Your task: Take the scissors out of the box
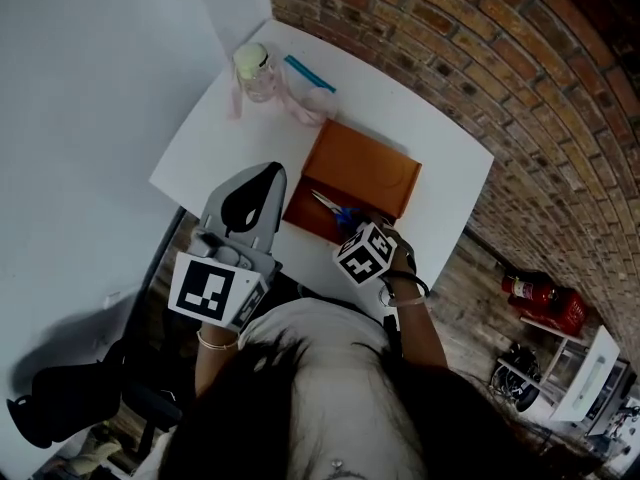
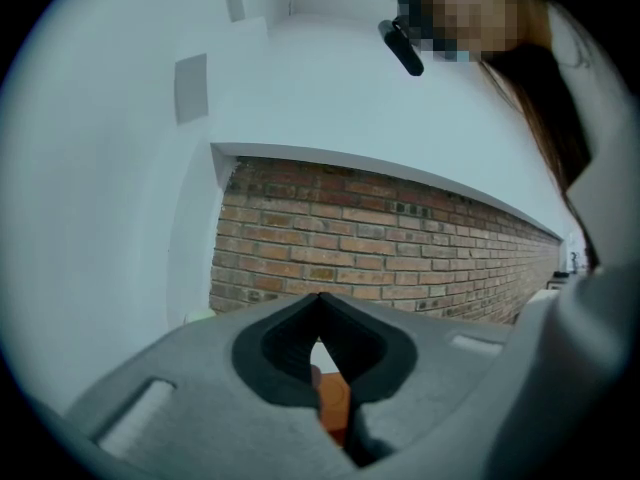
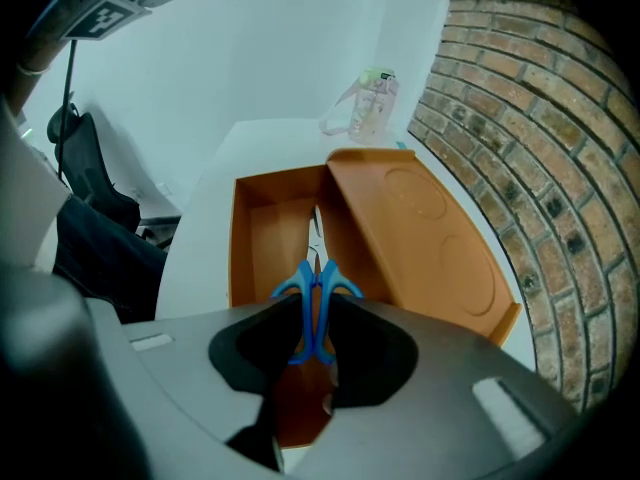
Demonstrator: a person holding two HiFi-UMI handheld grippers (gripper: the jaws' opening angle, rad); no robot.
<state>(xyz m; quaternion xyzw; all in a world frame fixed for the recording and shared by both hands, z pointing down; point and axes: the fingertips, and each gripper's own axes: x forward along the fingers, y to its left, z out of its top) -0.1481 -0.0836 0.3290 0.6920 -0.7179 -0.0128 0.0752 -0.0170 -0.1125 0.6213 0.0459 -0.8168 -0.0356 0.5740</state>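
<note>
We see a white rectangular tabletop (image 1: 225,143) set in a corner between a pale wall and a red brick wall (image 1: 480,58). Near its front edge stands an orange rectangular box (image 3: 240,238), its hinged orange lid (image 3: 420,238) thrown open to the right and lying flat.

Our right claw (image 3: 315,318) points steeply down into the open box. Its jaws are closed on the blue plastic handles of the steel-bladed scissors (image 3: 301,284). The scissors are inside the box, with their blades running away from the claw along the box floor. We cannot tell whether they rest on that floor or hang just above it.

Our left claw (image 2: 320,303) is held level, just left of the box and apart from it. Its jaw tips are together, with nothing between them.

At the far corner of the tabletop, well apart from the box, stand a small clear jar with a pale lid (image 1: 255,71) and a thin teal strip (image 1: 310,73).
</note>
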